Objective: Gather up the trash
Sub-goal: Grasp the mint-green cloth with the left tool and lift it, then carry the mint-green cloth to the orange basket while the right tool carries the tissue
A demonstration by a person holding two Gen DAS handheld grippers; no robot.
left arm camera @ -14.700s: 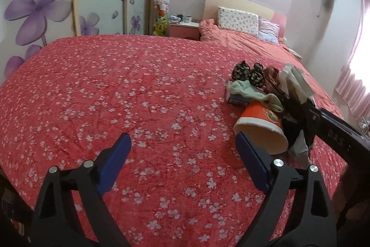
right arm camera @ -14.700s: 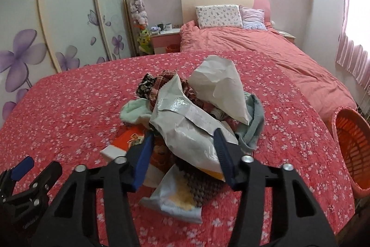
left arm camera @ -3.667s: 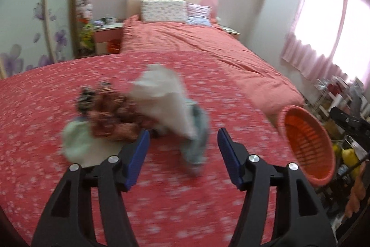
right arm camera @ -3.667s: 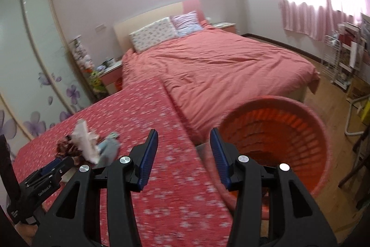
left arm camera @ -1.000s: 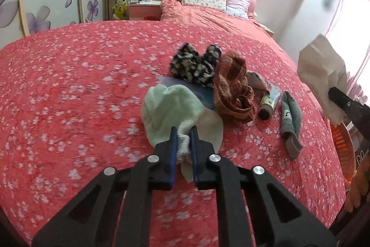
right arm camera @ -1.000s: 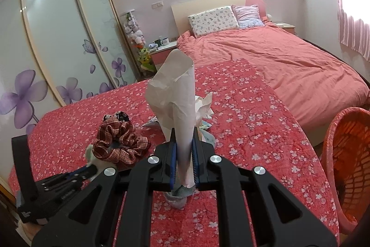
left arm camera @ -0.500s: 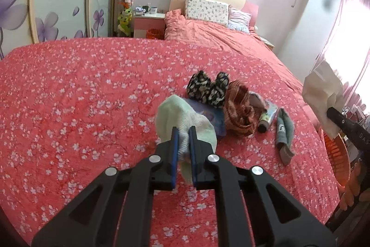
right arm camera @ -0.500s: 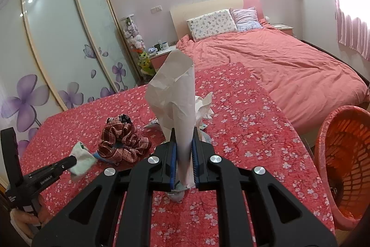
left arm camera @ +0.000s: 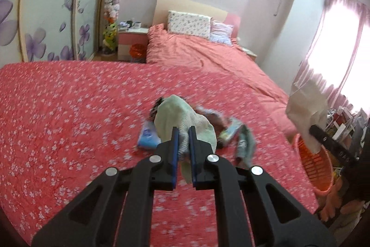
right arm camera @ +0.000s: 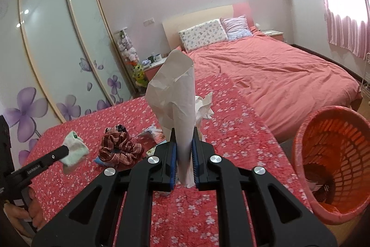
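Left tongs (left arm camera: 183, 131) are clamped on a pale green sock (left arm camera: 182, 117), lifted clear of the bed (left arm camera: 57, 108). Right tongs (right arm camera: 184, 133) are clamped on a crumpled white paper bag (right arm camera: 175, 89), standing upright above the pads. Both items appear light and limp; the paper would likely tear if pulled, so a pinch at the bunched part suits. An orange basket (right arm camera: 335, 154) stands right of the right tongs, beside the bed.

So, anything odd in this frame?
Yes: the left gripper is clamped on a pale green sock, clothing rather than trash. The right gripper holds a crumpled paper bag near the orange basket.
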